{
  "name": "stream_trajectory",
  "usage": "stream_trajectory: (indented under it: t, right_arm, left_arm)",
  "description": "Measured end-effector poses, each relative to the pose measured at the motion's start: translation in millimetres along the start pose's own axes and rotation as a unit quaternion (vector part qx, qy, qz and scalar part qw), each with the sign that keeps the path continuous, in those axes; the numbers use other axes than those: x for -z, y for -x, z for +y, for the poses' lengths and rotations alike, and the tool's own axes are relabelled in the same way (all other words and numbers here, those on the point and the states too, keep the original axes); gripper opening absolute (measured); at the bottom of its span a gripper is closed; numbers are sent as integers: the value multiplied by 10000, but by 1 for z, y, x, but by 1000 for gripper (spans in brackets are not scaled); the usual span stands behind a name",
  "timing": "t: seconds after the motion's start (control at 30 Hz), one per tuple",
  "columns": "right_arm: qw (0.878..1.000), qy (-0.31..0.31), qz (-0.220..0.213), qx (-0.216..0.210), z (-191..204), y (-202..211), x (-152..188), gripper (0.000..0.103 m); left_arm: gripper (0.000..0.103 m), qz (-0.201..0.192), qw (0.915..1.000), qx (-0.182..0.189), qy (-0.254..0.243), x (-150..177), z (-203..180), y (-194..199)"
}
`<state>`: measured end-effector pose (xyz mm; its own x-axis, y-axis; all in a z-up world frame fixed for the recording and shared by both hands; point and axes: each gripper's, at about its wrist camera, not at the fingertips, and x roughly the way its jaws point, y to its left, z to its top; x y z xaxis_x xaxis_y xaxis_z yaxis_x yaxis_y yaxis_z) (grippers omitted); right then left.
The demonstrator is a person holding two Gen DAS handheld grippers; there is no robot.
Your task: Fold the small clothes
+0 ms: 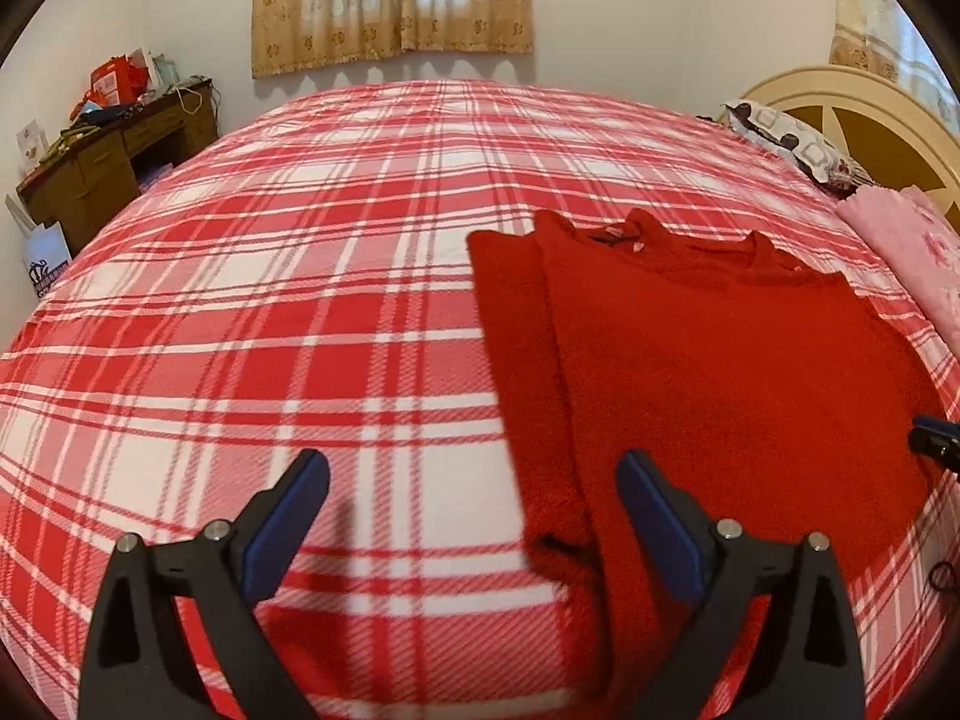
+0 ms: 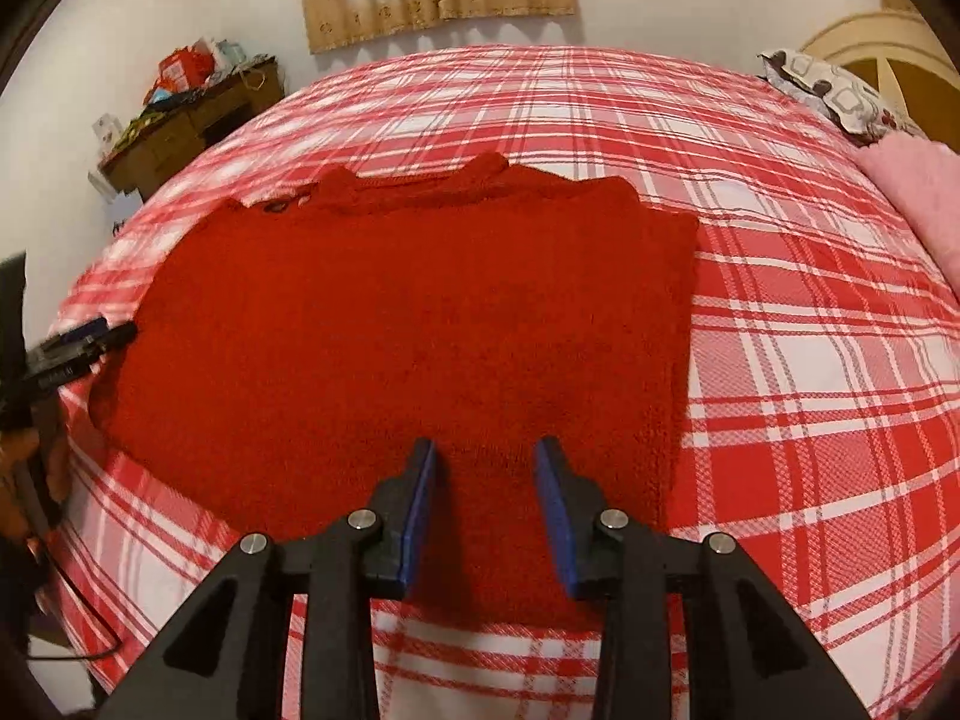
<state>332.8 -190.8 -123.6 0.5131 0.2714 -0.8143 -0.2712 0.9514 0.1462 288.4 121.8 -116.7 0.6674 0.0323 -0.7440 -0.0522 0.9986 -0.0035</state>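
A red knitted sweater (image 1: pixel 720 360) lies flat on the red-and-white plaid bed (image 1: pixel 270 300), its sleeves folded in and its neck toward the far side. It also shows in the right wrist view (image 2: pixel 408 312). My left gripper (image 1: pixel 474 474) is wide open and empty above the sweater's left edge near the hem. My right gripper (image 2: pixel 485 456) is partly open and empty just above the sweater's near hem. The left gripper shows at the left edge of the right wrist view (image 2: pixel 78 342). The right gripper's tip shows at the right edge of the left wrist view (image 1: pixel 936 444).
A pink blanket (image 1: pixel 912 252) and a patterned pillow (image 1: pixel 792 141) lie by the cream headboard (image 1: pixel 870 114) at the right. A cluttered wooden desk (image 1: pixel 114 150) stands by the wall at the far left. Curtains (image 1: pixel 390 0) hang behind the bed.
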Motion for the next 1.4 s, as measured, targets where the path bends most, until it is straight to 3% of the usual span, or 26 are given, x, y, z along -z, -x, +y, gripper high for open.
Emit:
stream_trajectory:
  t: [0.2,0.4,0.7,1.2,1.4]
  right_arm:
    - [9991,114,-145,382,14,12,3,36]
    - [9934,960,-525,334,65,32,2,54]
    - [9847,1684,-446,61,127,12,7,54]
    - [9712,2305,-524,-298,178,8,26,56]
    - [9636,2591,-566,-340,197,3,28,60]
  left_arm:
    - [101,15,10000,27,74,1,7,2]
    - [101,-30,10000,2,-61,-1,4,7]
    - [103,23,10000,65,4,-6,13,5]
    - [103,122,9998,172,-1,-12,20,-4]
    - [103,95,9982,579,130,-21,25,-6]
